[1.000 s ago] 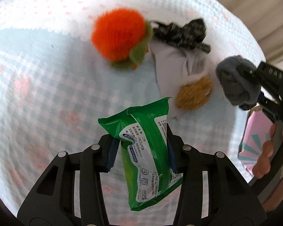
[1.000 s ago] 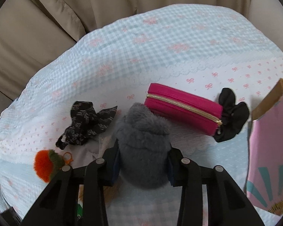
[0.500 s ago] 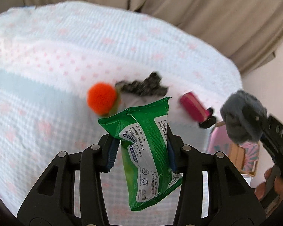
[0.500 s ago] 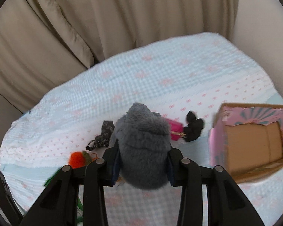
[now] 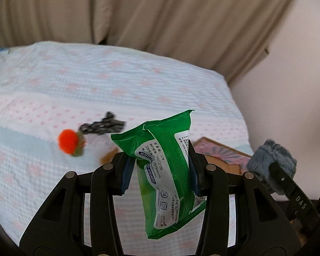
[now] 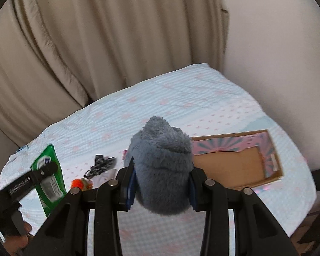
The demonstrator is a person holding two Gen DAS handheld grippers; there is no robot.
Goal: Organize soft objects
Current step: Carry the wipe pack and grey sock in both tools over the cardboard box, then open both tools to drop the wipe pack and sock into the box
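Green plastic fills the middle of my left wrist view: my left gripper [image 5: 159, 170] is clamped on a green wipes pack [image 5: 166, 170], its blue pads pressing both sides while the pack hangs tilted, one end poking up past the fingertips and the other drooping below them. My right gripper [image 6: 161, 180] is clamped on a grey fluffy plush [image 6: 162, 166], which bulges above and below the pads. From the left camera I see that plush off to the right, held high beside the edge of the cardboard box [image 6: 234, 166]. That box lies open on the bed [image 6: 181, 98], pink patterned on its flaps, just right of my right gripper's fingers, with bare brown card inside. Farther out on the checked bedspread I see an orange pom-pom toy [image 5: 68, 141] touching a black patterned hair bow [image 5: 101, 125], both well below the grippers and blurred. A hint of pink shows beside the plush in the right view, too hidden to identify. Beige curtains [image 6: 96, 42] hang behind the bed, with a pale wall [image 6: 277, 53] to the right.
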